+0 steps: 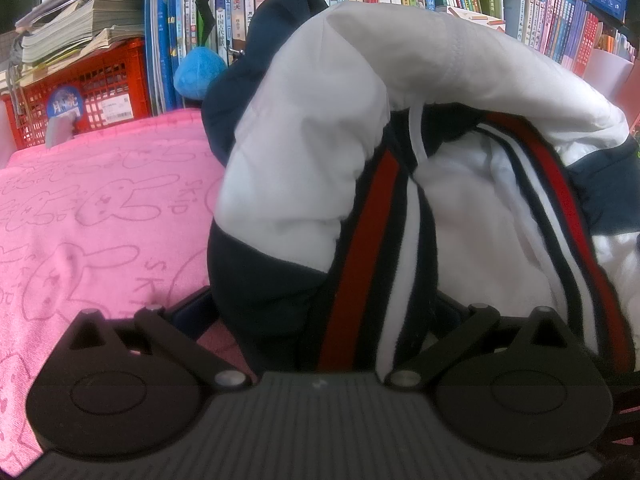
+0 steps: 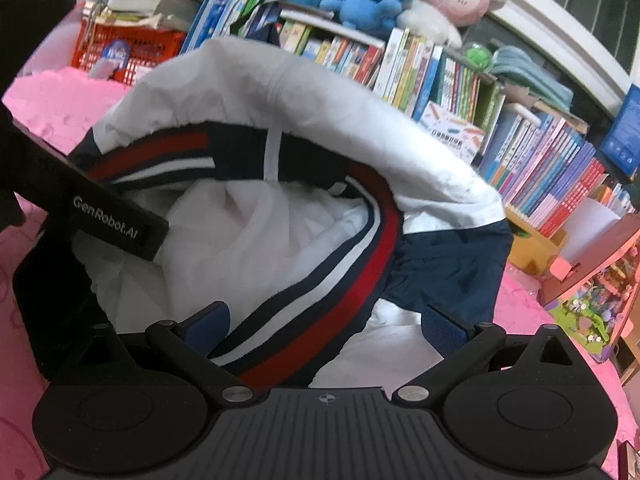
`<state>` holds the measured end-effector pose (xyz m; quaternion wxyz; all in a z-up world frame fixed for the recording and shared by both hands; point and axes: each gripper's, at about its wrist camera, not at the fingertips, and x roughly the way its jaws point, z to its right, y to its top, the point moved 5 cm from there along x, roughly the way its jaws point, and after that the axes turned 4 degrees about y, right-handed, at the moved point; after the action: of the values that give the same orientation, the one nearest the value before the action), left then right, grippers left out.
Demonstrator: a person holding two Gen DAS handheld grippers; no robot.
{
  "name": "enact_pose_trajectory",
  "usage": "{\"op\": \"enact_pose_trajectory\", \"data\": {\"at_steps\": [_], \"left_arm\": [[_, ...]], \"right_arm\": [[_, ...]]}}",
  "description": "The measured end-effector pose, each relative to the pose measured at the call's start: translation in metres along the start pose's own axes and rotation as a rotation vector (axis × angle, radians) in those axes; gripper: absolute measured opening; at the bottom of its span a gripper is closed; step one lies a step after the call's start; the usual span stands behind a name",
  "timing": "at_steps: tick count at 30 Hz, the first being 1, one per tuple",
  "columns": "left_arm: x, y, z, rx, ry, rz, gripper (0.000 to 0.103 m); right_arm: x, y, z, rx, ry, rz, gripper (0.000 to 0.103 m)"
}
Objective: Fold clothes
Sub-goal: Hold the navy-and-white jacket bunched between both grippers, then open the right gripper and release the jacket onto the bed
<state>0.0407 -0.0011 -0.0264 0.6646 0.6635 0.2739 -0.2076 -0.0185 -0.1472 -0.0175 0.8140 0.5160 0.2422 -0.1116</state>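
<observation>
Right wrist view: the right gripper (image 2: 324, 320) looks spread, the jacket (image 2: 280, 120) collar lying between its blue pads (image 2: 444, 326) — whether it pinches, I cannot tell. The left gripper (image 1: 324, 312) is buried in the jacket; its grip is hidden. Bunched above the pink blanket (image 1: 100, 208), before the books (image 2: 540, 168), it may slip and sag unevenly.
</observation>
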Motion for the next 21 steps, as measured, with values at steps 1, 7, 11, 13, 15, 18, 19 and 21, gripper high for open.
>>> {"op": "enact_pose_trajectory", "data": {"at_steps": [1, 7, 11, 13, 15, 18, 19, 21], "left_arm": [[0.0, 0.0, 0.0, 0.0, 0.0, 0.0, 0.103], [0.0, 0.0, 0.0, -0.001, 0.003, 0.0, 0.103], [0.0, 0.0, -0.002, -0.015, 0.008, -0.001, 0.103], [0.0, 0.0, -0.002, -0.015, 0.012, -0.001, 0.103], [0.0, 0.0, -0.002, -0.015, 0.013, -0.001, 0.103], [0.0, 0.001, -0.002, -0.016, 0.014, 0.0, 0.103], [0.0, 0.001, -0.002, -0.016, 0.014, 0.0, 0.103], [0.0, 0.001, -0.002, -0.017, 0.016, 0.0, 0.103]], "right_arm": [[0.001, 0.0, -0.001, -0.005, 0.001, -0.007, 0.103], [0.012, 0.006, 0.0, 0.008, 0.035, -0.011, 0.103], [0.026, 0.018, 0.007, 0.074, 0.033, -0.011, 0.101], [0.035, 0.022, 0.007, 0.065, 0.026, -0.02, 0.096], [0.04, 0.024, 0.008, 0.047, -0.012, -0.019, 0.086], [0.038, 0.025, 0.025, 0.114, -0.018, -0.02, 0.085], [0.04, 0.024, 0.032, 0.133, -0.021, -0.028, 0.085], [0.044, 0.02, 0.042, 0.161, -0.02, -0.049, 0.085]]}}
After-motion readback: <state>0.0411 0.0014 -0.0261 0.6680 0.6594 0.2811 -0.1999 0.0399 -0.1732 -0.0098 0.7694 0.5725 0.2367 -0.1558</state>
